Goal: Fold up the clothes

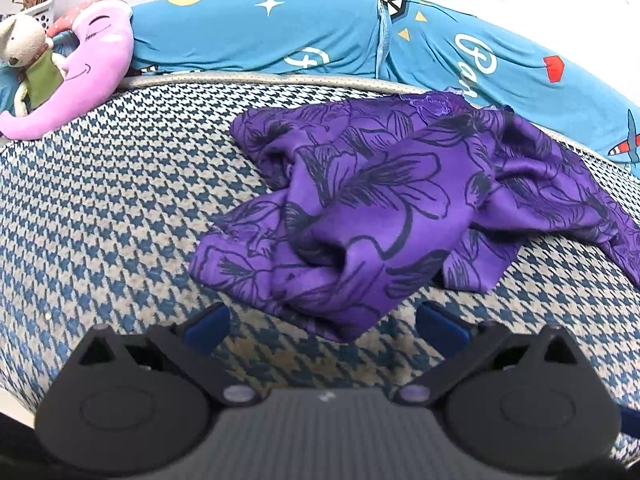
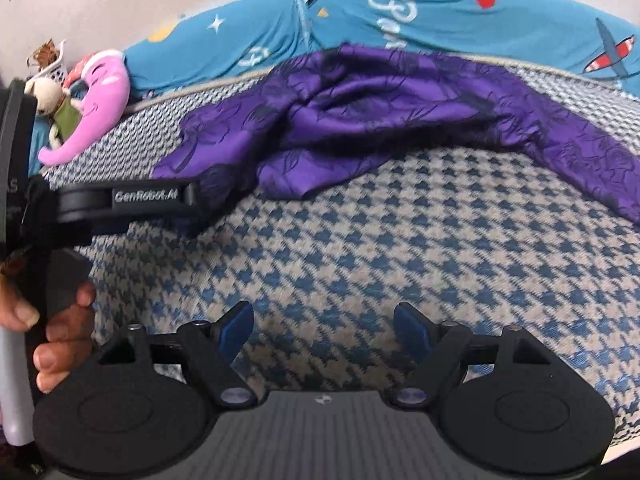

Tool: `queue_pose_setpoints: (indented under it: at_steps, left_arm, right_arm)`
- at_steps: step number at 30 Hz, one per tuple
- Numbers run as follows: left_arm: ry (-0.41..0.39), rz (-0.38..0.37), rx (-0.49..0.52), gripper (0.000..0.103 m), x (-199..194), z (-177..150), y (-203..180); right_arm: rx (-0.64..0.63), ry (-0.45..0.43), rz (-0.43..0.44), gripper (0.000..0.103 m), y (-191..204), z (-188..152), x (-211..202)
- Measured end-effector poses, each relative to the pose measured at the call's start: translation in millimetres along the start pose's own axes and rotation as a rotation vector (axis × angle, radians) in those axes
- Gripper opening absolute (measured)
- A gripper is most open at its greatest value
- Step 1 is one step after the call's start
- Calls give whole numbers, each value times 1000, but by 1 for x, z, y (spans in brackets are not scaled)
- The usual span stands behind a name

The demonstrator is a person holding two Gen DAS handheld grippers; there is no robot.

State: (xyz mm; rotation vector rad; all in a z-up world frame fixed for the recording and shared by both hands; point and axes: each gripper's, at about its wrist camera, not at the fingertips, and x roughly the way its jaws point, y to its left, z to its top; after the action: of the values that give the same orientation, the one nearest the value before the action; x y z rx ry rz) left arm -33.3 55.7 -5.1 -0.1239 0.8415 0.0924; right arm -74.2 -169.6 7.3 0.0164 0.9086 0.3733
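From the left wrist, the left gripper (image 1: 323, 326) is hovering spread over the near edge of the crumpled purple garment (image 1: 380, 208) lying on the bed (image 1: 100, 200). From the right wrist, the right gripper (image 2: 323, 330) is waiting spread and empty; folding is looking barely begun

Garment (image 1: 380, 208) lies crumpled on the bed (image 1: 100, 208), toward its far right. Behind it, a long bolster (image 1: 280, 32) runs along the wall. Far left — plush toys (image 1: 96, 68) leaning at the bolster's end, basket (image 1: 42, 6) behind them. Left gripper (image 1: 322, 326) just before the garment's near edge; right gripper (image 2: 324, 326) well short of it — over bare bed.
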Motion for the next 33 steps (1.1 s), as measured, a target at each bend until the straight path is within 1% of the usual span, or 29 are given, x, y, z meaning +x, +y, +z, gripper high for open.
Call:
queue_pose_setpoints:
  at_steps: [2, 6, 8, 12, 18, 22, 28, 31, 33]
  left_arm:
    - [-2, 1, -1, 103, 0, 1, 0]
    - [0, -4, -16, 103, -1, 3, 5]
    - [0, -1, -15, 103, -2, 4, 7]
    - [0, 16, 12, 103, -4, 10, 7]
    - [3, -14, 50, 103, -10, 27, 8]
    - [-7, -17, 88, 103, -11, 41, 8]
    - [2, -48, 147, 103, -7, 60, 12]
    - [5, -57, 152, 103, -2, 64, 16]
    - [8, -59, 134, 103, 1, 61, 19]
  right_arm:
    - [-19, 13, 30, 78, 4, 0, 1]
    - [-70, 0, 59, 78, 15, -1, 1]
    - [-89, -13, 63, 78, 20, 0, 1]
    - [-96, -29, 44, 78, 25, 1, 4]
    - [-70, -44, 28, 78, 23, 3, 8]
    - [-34, -36, 5, 78, 20, 4, 13]
    - [24, -20, -16, 78, 15, 3, 19]
    - [49, -25, -17, 78, 11, 1, 19]
    - [61, -30, -15, 78, 10, 0, 19]
